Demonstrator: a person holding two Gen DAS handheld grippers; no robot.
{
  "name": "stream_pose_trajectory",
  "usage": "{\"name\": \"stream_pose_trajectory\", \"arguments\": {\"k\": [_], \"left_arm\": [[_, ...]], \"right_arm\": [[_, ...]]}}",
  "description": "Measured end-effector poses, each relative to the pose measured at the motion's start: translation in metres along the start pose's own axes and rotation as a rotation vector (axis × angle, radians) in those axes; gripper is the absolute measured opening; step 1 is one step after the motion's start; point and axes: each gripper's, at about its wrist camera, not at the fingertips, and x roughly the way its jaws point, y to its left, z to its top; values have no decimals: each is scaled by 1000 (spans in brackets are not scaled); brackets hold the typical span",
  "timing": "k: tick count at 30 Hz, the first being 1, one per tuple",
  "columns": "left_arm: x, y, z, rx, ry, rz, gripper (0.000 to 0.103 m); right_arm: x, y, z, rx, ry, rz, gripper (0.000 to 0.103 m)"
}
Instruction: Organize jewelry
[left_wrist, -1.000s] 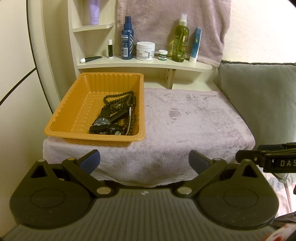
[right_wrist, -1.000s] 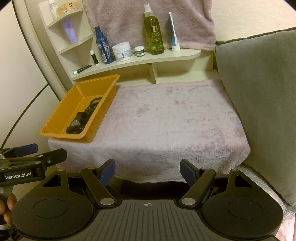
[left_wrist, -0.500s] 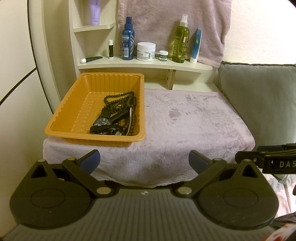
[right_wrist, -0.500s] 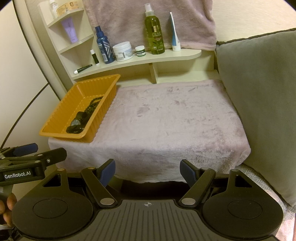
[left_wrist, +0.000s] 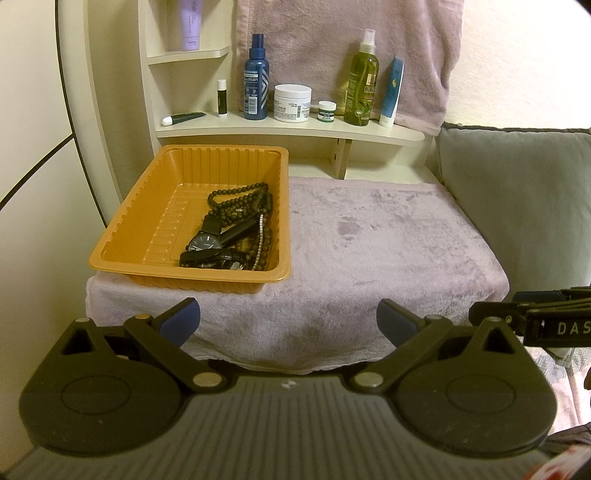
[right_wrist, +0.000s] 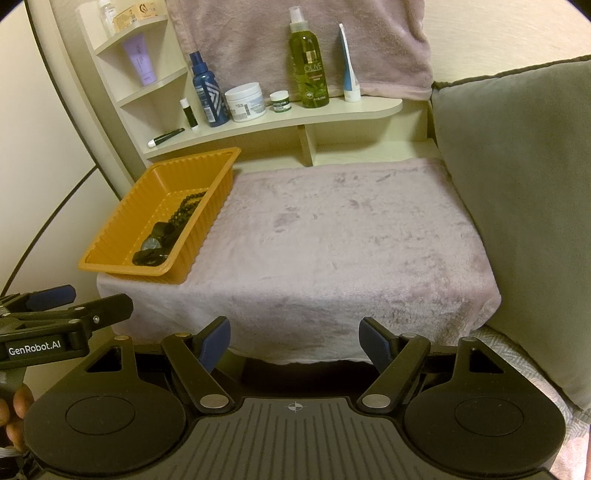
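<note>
Left wrist: left gripper jaws apart, empty; watches and beads in orange tray, ahead-left, lying front-to-back.
Right wrist: right gripper apart, empty; tray far left, so left gripper's nearer.

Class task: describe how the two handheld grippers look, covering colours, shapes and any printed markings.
Both are matte black, with two round discs, angled linkage arms with silver pivots, a ribbed grey base and blue fingertip pads. The left gripper reads "GenRobot.AI" on its side; the right gripper shows "DAS".
</note>
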Motion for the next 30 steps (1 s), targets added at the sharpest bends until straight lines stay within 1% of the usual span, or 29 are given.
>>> {"name": "stream_pose_trajectory", "arguments": {"k": [22, 27, 30], "left_arm": [[1, 0, 1, -1, 0, 2, 101], [0, 1, 0, -8, -15, 16, 101], [0, 1, 1, -8, -16, 12, 101]], "right_arm": [[0, 2, 0, 0, 0, -1, 76], [0, 5, 0, -6, -2, 3, 76], [0, 5, 0, -5, -2, 2, 76]]}}
